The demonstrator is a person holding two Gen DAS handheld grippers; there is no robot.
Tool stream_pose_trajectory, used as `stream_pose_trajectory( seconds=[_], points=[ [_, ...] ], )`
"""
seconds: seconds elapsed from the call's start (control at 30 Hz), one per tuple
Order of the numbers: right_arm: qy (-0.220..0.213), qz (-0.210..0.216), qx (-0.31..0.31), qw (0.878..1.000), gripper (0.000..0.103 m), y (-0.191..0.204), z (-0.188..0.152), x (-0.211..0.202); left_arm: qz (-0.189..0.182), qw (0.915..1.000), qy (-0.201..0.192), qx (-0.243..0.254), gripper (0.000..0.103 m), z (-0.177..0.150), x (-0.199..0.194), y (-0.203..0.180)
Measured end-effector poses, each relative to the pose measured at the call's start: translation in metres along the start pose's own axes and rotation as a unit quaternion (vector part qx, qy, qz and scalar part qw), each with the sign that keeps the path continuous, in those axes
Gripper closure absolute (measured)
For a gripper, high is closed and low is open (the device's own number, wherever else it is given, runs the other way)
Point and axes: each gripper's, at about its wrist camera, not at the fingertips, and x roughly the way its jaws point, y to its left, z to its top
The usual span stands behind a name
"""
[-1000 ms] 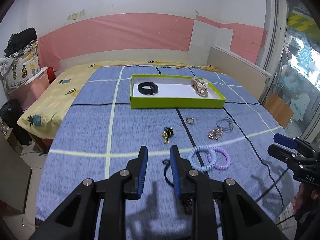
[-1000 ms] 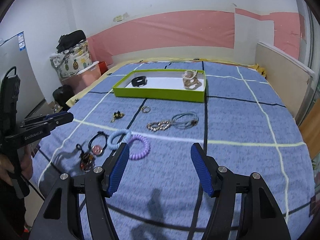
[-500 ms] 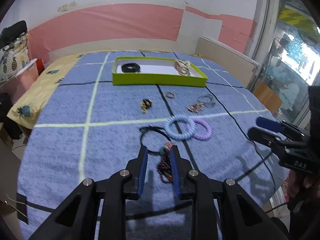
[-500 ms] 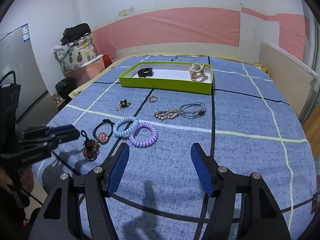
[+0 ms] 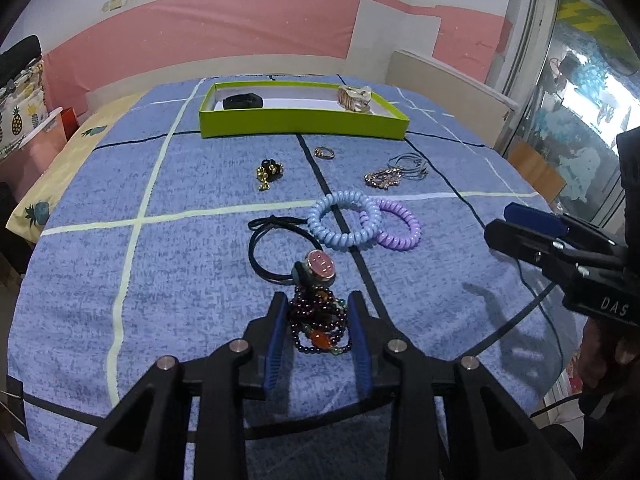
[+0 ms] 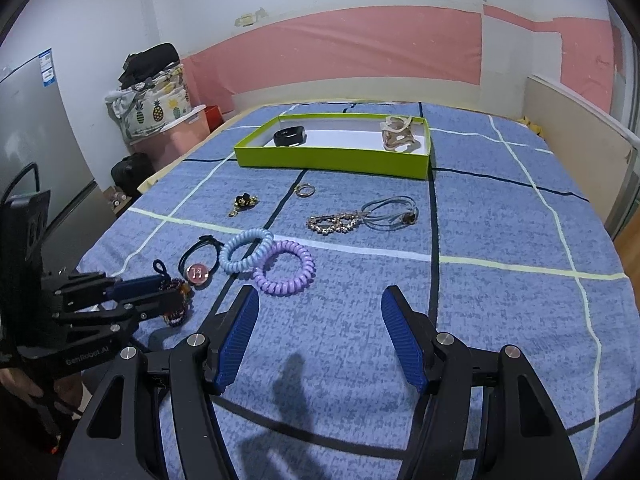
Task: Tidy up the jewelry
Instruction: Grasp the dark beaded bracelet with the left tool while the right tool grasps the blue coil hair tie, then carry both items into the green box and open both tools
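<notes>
My left gripper (image 5: 319, 304) is open, its fingers on either side of a dark beaded bracelet (image 5: 320, 324) that lies on the blue checked cloth; the bracelet also shows in the right wrist view (image 6: 176, 300). A black hair tie with a pink charm (image 5: 320, 266) lies just beyond it. A blue coil tie (image 5: 344, 220) overlaps a purple coil tie (image 5: 400, 224). The green tray (image 5: 304, 122) at the far side holds a black band (image 5: 243, 101) and a beige clip (image 5: 354, 98). My right gripper (image 6: 318, 300) is open and empty above the cloth.
Between the ties and the tray lie a black-gold brooch (image 5: 268, 172), a small ring (image 5: 324, 153), a gold chain (image 5: 382, 178) and a grey cord bracelet (image 5: 412, 162). The bed drops off at the left (image 5: 36, 208) and near edges. A glass door (image 5: 580, 80) stands to the right.
My left gripper has pulled back and down toward the near edge and opened wider; the beaded bracelet now sits between its fingers. My right gripper has shifted slightly and stays open.
</notes>
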Motion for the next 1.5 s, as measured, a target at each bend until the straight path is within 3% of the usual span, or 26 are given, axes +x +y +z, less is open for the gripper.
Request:
stream_pose_trajectory(
  seconds=[0.03, 0.27, 0.43, 0.7, 0.83, 1.07, 1.5],
  points=[
    [0.000, 0.000, 0.000, 1.000, 0.039, 0.000, 0.001, 0.001, 0.004, 1.0000, -0.003, 0.000, 0.082, 0.000, 0.000, 0.001],
    [0.007, 0.013, -0.001, 1.000, 0.039, 0.002, 0.009, 0.014, 0.003, 0.9995, -0.022, -0.023, 0.083, 0.005, -0.011, 0.015],
    [0.018, 0.021, 0.006, 1.000, 0.045, 0.004, 0.020, 0.029, 0.005, 0.9986, -0.040, -0.035, 0.083, 0.014, -0.021, 0.025],
    [0.049, 0.046, -0.023, 0.997, 0.065, 0.031, 0.032, 0.063, 0.017, 0.9964, -0.057, -0.060, 0.083, 0.021, -0.027, 0.049],
    [0.068, 0.042, -0.032, 0.996, 0.070, 0.040, 0.034, 0.080, 0.014, 0.9963, -0.055, -0.065, 0.083, 0.021, -0.024, 0.056],
    [0.080, 0.033, -0.045, 0.995, 0.092, 0.049, 0.035, 0.090, 0.008, 0.9961, -0.056, -0.067, 0.083, 0.025, -0.021, 0.064],
    [0.034, 0.055, -0.022, 0.998, 0.093, 0.036, 0.036, 0.053, 0.008, 0.9962, -0.064, -0.058, 0.083, 0.028, -0.030, 0.052]
  ],
)
